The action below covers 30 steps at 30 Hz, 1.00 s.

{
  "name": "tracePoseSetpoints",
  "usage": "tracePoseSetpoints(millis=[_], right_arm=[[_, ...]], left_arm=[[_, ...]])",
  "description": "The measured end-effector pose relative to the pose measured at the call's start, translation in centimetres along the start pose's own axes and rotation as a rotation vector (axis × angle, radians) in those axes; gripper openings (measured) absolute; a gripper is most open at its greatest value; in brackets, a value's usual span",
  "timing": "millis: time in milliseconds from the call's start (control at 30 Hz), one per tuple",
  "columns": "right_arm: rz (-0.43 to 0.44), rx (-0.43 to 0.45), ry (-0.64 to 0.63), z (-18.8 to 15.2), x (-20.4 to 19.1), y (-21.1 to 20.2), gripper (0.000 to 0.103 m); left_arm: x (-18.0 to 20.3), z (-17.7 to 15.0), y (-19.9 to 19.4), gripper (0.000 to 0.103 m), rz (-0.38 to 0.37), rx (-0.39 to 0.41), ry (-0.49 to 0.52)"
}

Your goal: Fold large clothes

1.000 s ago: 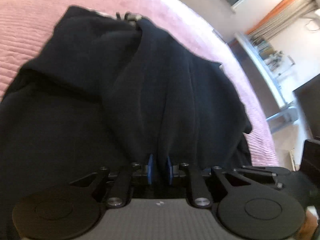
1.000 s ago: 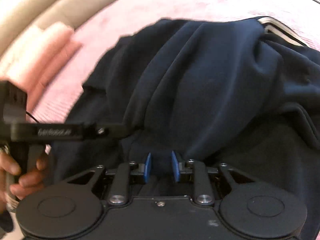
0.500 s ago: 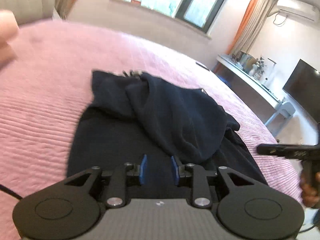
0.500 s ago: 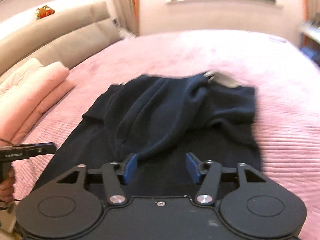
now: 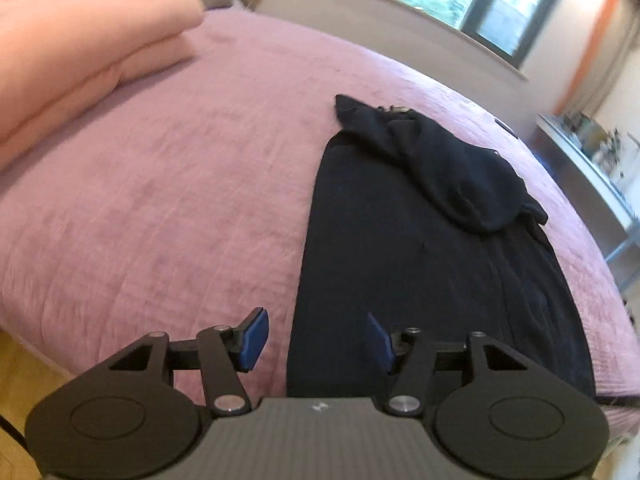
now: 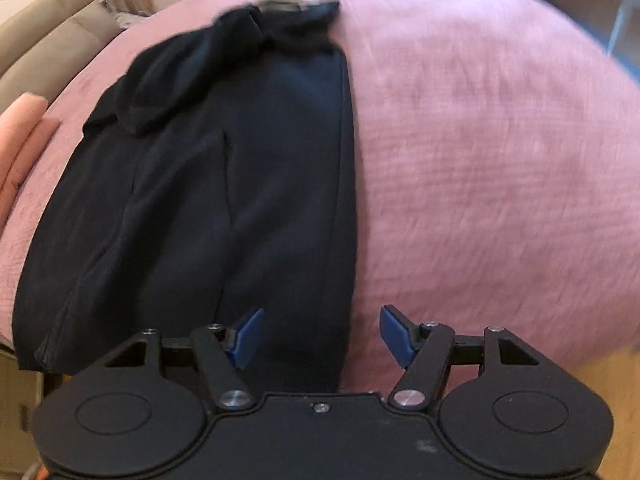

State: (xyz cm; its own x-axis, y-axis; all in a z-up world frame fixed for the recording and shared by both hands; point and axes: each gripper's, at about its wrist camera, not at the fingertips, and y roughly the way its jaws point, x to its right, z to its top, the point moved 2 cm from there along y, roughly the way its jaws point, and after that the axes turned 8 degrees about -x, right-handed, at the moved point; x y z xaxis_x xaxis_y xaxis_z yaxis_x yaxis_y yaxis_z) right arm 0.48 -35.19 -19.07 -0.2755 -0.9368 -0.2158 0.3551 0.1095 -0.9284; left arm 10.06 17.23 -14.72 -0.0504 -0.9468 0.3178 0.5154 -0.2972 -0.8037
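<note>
Both my grippers spread wide and empty, left gripper [image 5: 316, 338] over garment's left edge, right gripper [image 6: 320, 334] over its right edge, dark knit garment [image 5: 420, 248] lying long on ribbed pink bedspread [image 5: 160, 200], bunched fold at far end.

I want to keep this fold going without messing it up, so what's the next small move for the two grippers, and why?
Probably lower both to the near hem and pinch it. The left gripper and right gripper are open and hold nothing. The dark garment lies as a long strip on the pink bedspread, with one part already folded over at the far end, so the near end likely goes next.
</note>
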Motion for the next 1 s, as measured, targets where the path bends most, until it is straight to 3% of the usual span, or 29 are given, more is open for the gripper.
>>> tracePoseSetpoints(millis=[67,167,267,367,467,500,533,600,767,900,1000], right_arm=[[0.035,-0.025,0.038,-0.3,-0.4,1.4,0.08],[-0.051,0.006,-0.023,-0.3,-2.3,1.8,0.081],[-0.075,0.02,-0.088,-0.6,-3.4,1.8,0.078],[-0.084,0.02,-0.086,-0.5,-3.2,2.3,0.074],[-0.114,0.037,-0.101,-0.3,-3.4,2.3,0.048],[-0.121,0.047,-0.116,-0.3,-3.5,2.2,0.028],[-0.128,0.057,-0.128,-0.5,-3.4,1.7,0.018],[-0.136,0.062,-0.122,-0.3,-3.0,1.3,0.012],[-0.247,0.123,-0.111,-0.4,-1.7,-0.3,0.007],[-0.288,0.066,-0.101,-0.6,-1.0,1.1,0.007],[-0.241,0.09,-0.113,-0.9,-1.5,0.3,0.008]], left_arm=[[-0.4,-0.5,0.3,0.057,0.007,-0.013,0.0],[-0.3,-0.8,0.6,0.058,0.037,-0.024,0.016],[-0.1,-1.0,0.8,0.067,0.041,-0.032,0.021],[0.3,-1.2,1.2,0.068,0.057,-0.027,0.032],[0.8,-1.5,1.7,0.067,0.11,-0.014,0.046],[1.0,-1.7,1.8,0.067,0.133,-0.01,0.056],[1.3,-1.8,1.9,0.067,0.161,-0.005,0.074],[1.7,-2.2,2.0,0.067,0.193,0.001,0.109],[2.1,-2.9,2.2,0.067,0.242,0.003,0.131],[2.3,-3.7,3.1,0.07,0.297,-0.032,0.179],[1.9,-4.4,2.7,0.07,0.219,-0.024,0.177]])
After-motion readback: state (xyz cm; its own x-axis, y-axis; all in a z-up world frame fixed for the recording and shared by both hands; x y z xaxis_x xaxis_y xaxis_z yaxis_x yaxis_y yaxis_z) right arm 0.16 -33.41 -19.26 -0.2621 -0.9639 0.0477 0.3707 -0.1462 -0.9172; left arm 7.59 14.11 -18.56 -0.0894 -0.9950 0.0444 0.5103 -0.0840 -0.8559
